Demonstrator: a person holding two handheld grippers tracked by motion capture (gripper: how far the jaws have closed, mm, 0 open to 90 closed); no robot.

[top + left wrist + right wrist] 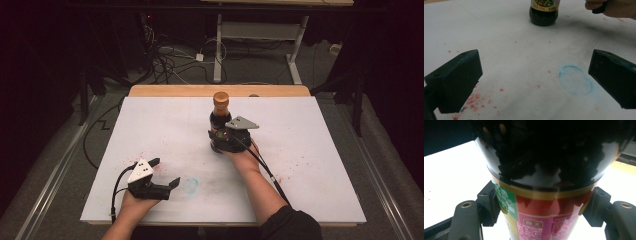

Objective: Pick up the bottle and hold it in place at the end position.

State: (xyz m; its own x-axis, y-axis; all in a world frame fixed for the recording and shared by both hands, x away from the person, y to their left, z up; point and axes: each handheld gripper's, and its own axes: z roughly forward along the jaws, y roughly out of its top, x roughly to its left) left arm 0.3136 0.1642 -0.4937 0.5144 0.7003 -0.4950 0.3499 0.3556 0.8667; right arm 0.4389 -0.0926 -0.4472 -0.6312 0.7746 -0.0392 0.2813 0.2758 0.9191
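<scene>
Your right claw point(223, 136) was clamped on the dark sauce bottle point(220, 116), its two jaws pressed against opposite sides of the labelled body, as the right gripper view showed with the bottle point(541, 202) filling the space between them. The bottle stood upright near the middle of the white desk point(310, 150), toward the far side, with its brown cap point(220, 98) on top. Your right hand point(243, 156) held that claw from behind, low against the bottle's base. Your left claw point(164, 172) was spread wide and held nothing, hovering over the near left part of the desk, well apart from the bottle. In the left gripper view a faint blue ring point(575, 80) and a scatter of red specks point(475, 101) marked the desk surface between and beside the jaws.
</scene>
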